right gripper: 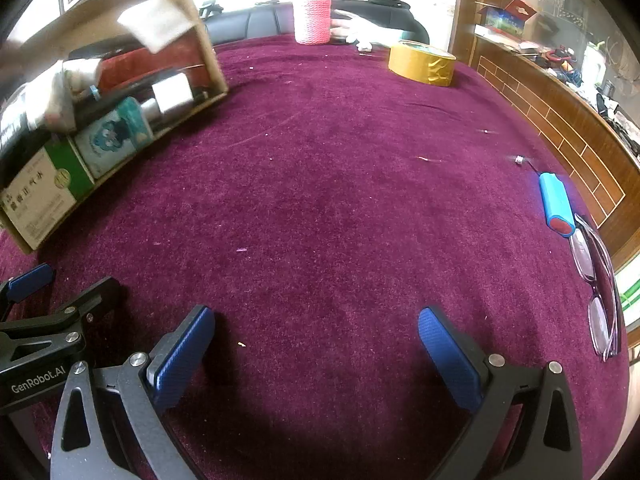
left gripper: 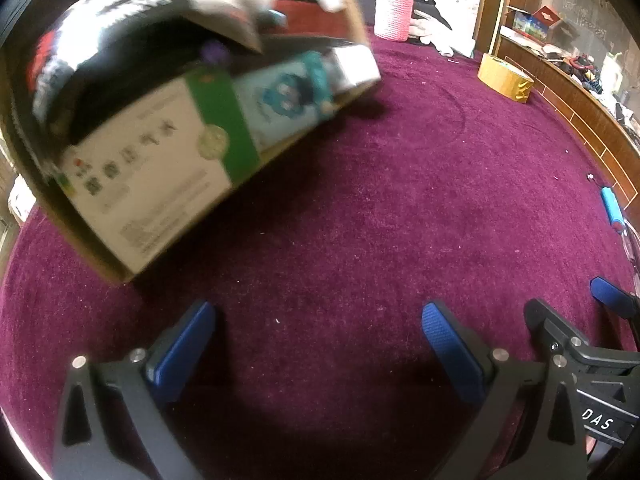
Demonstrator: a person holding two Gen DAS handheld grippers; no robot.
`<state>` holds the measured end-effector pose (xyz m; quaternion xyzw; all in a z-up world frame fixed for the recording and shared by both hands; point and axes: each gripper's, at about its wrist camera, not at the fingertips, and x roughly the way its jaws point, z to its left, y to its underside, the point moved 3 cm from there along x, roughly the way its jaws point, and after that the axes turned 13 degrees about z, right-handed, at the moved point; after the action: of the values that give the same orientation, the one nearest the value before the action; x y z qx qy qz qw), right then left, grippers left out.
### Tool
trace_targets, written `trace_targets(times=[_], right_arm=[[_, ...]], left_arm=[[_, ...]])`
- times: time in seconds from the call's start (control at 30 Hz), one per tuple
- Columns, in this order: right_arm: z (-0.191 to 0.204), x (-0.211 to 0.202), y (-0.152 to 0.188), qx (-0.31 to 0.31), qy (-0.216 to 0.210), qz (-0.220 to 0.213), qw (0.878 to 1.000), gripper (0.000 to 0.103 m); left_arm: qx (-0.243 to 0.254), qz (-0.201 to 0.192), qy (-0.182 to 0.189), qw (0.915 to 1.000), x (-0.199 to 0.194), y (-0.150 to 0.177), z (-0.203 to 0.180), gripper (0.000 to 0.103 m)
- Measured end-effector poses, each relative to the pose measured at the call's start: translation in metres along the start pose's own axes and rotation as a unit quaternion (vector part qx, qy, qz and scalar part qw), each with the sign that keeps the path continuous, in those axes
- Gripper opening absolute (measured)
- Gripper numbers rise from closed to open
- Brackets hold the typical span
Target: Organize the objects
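Note:
A cardboard box [left gripper: 352, 12] stands at the left on the purple tablecloth, blurred in the left wrist view, and it also shows in the right wrist view [right gripper: 208, 52]. It holds a white and green carton [left gripper: 168, 160], a teal package [left gripper: 288, 96] and other items. My left gripper [left gripper: 318, 328] is open and empty above bare cloth near the box. My right gripper [right gripper: 316, 332] is open and empty beside it. A blue cylinder [right gripper: 554, 204] and a pair of glasses [right gripper: 596, 280] lie at the right edge.
A yellow tape roll [right gripper: 422, 62] and a pink knitted bottle [right gripper: 313, 12] stand at the far side. A wooden ledge [right gripper: 560, 120] with clutter runs along the right. The right gripper's body [left gripper: 580, 360] shows beside the left one.

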<state>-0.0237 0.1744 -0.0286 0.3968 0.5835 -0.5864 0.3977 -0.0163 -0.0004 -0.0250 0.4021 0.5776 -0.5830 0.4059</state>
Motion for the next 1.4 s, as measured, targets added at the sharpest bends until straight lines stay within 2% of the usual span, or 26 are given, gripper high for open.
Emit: trace_targets(times=[1.4], right_arm=[[0.0031, 0.0026, -0.0001, 0.000, 0.001, 0.000, 1.000, 0.103]], left_arm=[[0.000, 0.000, 0.001, 1.0000, 0.0016, -0.0024, -0.0016, 0.103]])
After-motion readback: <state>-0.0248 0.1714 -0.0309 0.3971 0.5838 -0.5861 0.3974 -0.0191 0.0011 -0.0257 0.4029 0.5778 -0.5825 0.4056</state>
